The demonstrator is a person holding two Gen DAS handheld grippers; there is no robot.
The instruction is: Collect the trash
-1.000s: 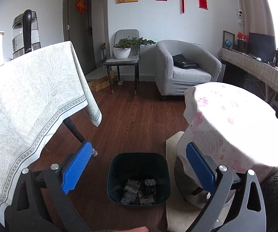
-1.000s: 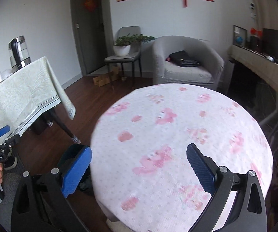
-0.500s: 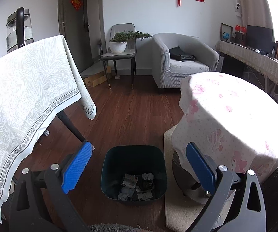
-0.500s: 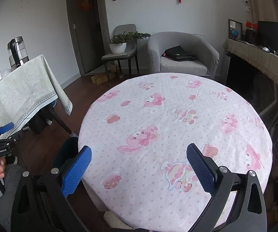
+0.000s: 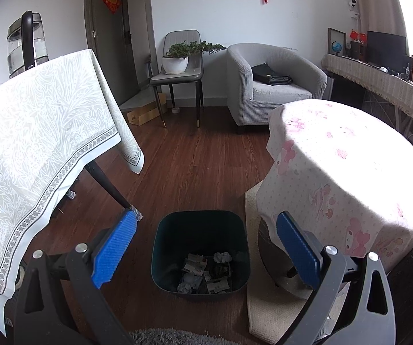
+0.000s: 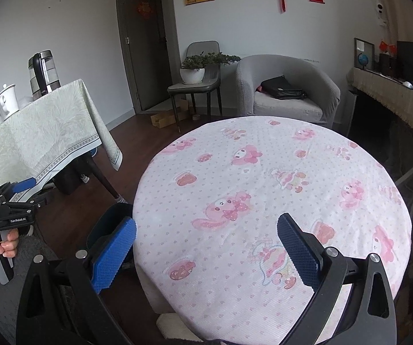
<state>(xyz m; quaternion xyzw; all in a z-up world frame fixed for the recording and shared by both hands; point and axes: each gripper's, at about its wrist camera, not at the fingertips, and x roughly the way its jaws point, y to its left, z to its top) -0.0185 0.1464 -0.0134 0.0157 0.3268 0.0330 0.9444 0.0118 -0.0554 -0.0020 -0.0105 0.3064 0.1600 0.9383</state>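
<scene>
Trash sits in the dark green bin (image 5: 200,247) at lower centre of the left wrist view: crumpled paper balls (image 5: 222,257) plus flat printed wrappers (image 5: 195,264), all loose at the bottom, none visible on the round desk w/ pink cartoon cloth (image 6: 269,201) or on the wood floor (image 5: 189,166) around it. Left hand-held gripper (image 5: 206,254) hangs above the bin, blue pads wide apart, nothing between them. Right hand-held gripper (image 6: 206,253) hovers over the near edge of the round desk, lower half of its frame, pads also spread & empty. In the right wrist view the bin shows only as a dark rim (image 6: 111,218) tucked beside the cloth at lower left. Handling, judged: the scraps are v. light, soft, crush easily, not fragile; a paper ball gives a good pinch across its bulk, whereas flat wrappers are slick-ish and lie flush, so take them by a raised corner or fold. The bin itself looks like thin stiff plastic, light w/ so little inside; best hold prob. the rim wall, one pad inside & one outside, mid-side so it doesn't tip. Can't tell how smooth that rim is.
</scene>
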